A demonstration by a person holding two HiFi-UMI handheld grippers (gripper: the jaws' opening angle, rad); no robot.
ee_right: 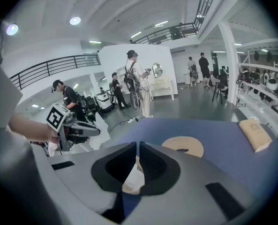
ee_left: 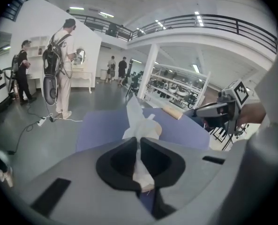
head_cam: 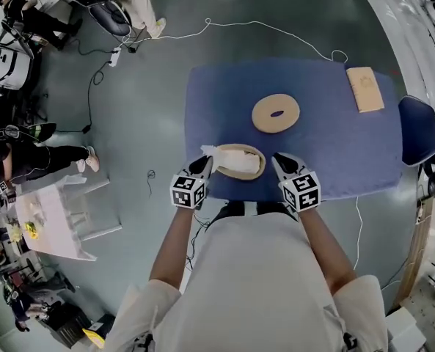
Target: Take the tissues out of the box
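A round tan tissue box [head_cam: 246, 169] stands near the front edge of the blue table [head_cam: 327, 152]. A white tissue [head_cam: 216, 151] sticks out of its left side. My left gripper [head_cam: 205, 164] is shut on that tissue. In the left gripper view the tissue [ee_left: 136, 121] runs up between the closed jaws of the left gripper [ee_left: 139, 146]. My right gripper [head_cam: 278, 160] is at the box's right edge. In the right gripper view the right gripper [ee_right: 136, 149] has its jaws together on the pale box rim [ee_right: 131, 182].
A flat tan ring with an oval hole [head_cam: 276, 113] lies behind the box. A wooden block [head_cam: 365, 89] sits at the table's far right corner. A blue chair [head_cam: 419, 130] stands off the right edge. A cable [head_cam: 276, 31] trails on the floor, where people stand.
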